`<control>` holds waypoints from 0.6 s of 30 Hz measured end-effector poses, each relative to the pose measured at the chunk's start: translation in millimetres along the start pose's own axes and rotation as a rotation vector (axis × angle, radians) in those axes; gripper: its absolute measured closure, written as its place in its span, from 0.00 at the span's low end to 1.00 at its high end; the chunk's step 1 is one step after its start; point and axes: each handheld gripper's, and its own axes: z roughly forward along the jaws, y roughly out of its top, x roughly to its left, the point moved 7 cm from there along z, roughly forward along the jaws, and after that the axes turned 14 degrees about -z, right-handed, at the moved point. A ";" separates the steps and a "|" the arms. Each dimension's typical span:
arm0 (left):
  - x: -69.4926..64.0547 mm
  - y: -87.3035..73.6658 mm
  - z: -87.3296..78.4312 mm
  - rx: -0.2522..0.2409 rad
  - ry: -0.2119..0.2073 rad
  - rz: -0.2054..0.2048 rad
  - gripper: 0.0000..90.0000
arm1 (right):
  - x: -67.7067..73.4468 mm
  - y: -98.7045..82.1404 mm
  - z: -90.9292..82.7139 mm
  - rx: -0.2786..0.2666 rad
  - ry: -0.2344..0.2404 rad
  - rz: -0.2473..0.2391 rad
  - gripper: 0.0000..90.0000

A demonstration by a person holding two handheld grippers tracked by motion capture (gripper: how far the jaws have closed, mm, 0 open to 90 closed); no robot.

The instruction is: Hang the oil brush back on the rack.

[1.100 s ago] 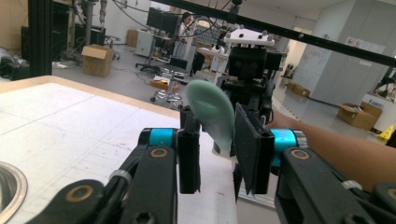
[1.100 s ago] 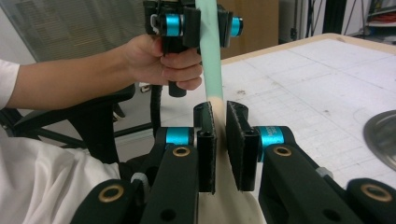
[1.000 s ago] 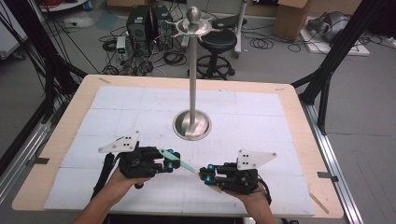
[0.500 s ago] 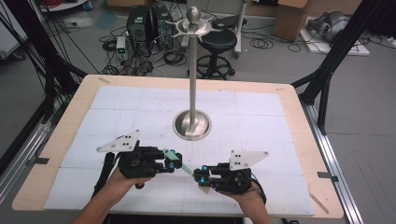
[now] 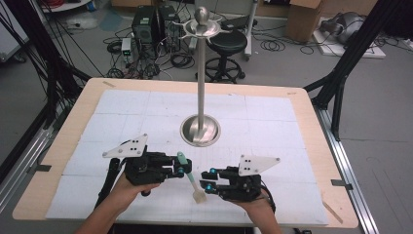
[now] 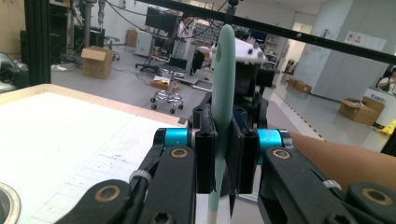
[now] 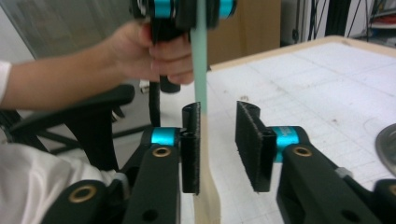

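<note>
1. Left gripper (image 5: 181, 167) is clamped on a green-handled brush (image 5: 189, 177), gripping it high on the handle. The pale head hangs down toward the table, just on the person's side of the metal stand (image 5: 200, 127). In the left gripper view the handle (image 6: 221, 116) stands upright between the shut jaws.
2. Right gripper (image 5: 208, 179) sits just beside the brush's lower end, jaws spread apart. In the right gripper view the brush (image 7: 201, 121) rests against the jaw at that view's left, with a clear gap to the other jaw.
3. Risk, as I judge it: the brush is off-centre in the right jaws, so closing them could push it sideways and twist it in the left grip.
4. Risk: if the left jaws let go before the right ones bite, the brush would drop onto the table.
5. Risk: either grey plate could knock the stand's pole if the hands swing forward.
6. Surface: a wooden table (image 5: 87, 105) covered by a white gridded mat (image 5: 272, 117); the stand's round base sits mid-mat.
7. Beyond the stand: grey floor, a black stool (image 5: 228, 41), tangled cables, computer boxes, cardboard boxes.
</note>
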 end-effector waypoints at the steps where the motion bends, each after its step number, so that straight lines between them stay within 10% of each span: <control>1: -0.5 0.3 -0.1 -0.001 -0.004 0.001 0.92 | -1.1 2.3 -4.1 -0.018 -0.003 0.007 0.74; 18: -8.4 5.3 3.9 0.019 -0.044 0.016 0.92 | 6.7 10.3 19.0 -0.022 0.097 -0.033 0.85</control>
